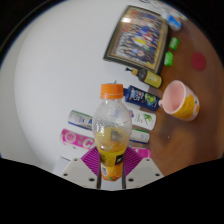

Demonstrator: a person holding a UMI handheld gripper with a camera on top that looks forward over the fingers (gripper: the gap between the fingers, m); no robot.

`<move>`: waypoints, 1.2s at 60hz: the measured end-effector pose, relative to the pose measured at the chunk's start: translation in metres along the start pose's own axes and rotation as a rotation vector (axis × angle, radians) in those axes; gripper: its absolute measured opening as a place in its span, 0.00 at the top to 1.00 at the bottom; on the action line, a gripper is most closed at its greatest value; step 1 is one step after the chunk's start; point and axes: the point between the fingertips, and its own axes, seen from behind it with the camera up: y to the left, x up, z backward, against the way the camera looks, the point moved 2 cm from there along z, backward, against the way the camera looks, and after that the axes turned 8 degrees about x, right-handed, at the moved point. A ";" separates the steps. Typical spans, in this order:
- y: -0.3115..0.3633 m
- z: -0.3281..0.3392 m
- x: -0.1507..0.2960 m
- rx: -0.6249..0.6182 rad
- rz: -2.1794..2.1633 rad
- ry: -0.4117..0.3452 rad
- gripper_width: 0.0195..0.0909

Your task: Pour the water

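**Bottle held upright between the jaws, cup beyond to the right**

Gripper view: The gripper (111, 160) has its jaws clenched on a clear plastic bottle (111, 130) with an orange cap (111, 91). Both magenta pads (92, 158) press against the lower part of the bottle, one at each side. The bottle stands roughly upright, and the liquid in its lower part looks yellow-orange; the upper part is clear.

Beyond the jaws and off to the right, a pink cup (180, 100) sits on the bench (60, 70), its open mouth turned toward the camera. It is well apart from the bottle.

Just behind the bottle, several small flat packets (78, 120) lie on the bench on both sides of it, some with green and pink printing. A blue-labelled item (141, 98) lies between the bottle and the cup. Farther beyond the jaws lies a small bottle with a yellow label (146, 75), and past that a dark-framed picture (140, 40) rests flat. Small green objects (172, 45) sit beside the frame's right edge.

The bench is pale to the left of the jaws and brown on the right.
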 end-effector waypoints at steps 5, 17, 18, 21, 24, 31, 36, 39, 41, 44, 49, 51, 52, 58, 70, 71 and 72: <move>-0.010 -0.013 0.012 0.029 -0.224 -0.025 0.89; -0.044 -0.033 0.032 0.060 -0.576 -0.081 0.90; -0.045 -0.034 0.033 0.064 -0.598 -0.083 0.90; -0.051 -0.037 0.037 0.067 -0.653 -0.094 0.89; -0.058 -0.039 0.039 0.063 -0.676 -0.098 0.90; -0.060 -0.040 0.040 0.047 -0.648 -0.069 0.89; -0.060 -0.038 0.043 0.019 -0.583 -0.047 0.90; -0.058 -0.034 0.044 -0.017 -0.479 -0.026 0.90; -0.056 -0.032 0.048 -0.038 -0.392 -0.011 0.89; -0.050 -0.027 0.057 -0.059 -0.245 0.007 0.89; -0.037 -0.014 0.084 -0.092 0.047 0.013 0.90; -0.031 -0.008 0.098 -0.104 0.162 0.009 0.89; -0.028 -0.005 0.106 -0.108 0.217 0.005 0.89; -0.019 0.014 0.155 -0.155 0.515 -0.024 0.89; -0.082 0.056 0.253 -0.401 0.984 -0.042 0.89; -0.091 0.062 0.258 -0.423 1.014 -0.039 0.89; -0.099 0.061 0.264 -0.454 1.035 -0.032 0.89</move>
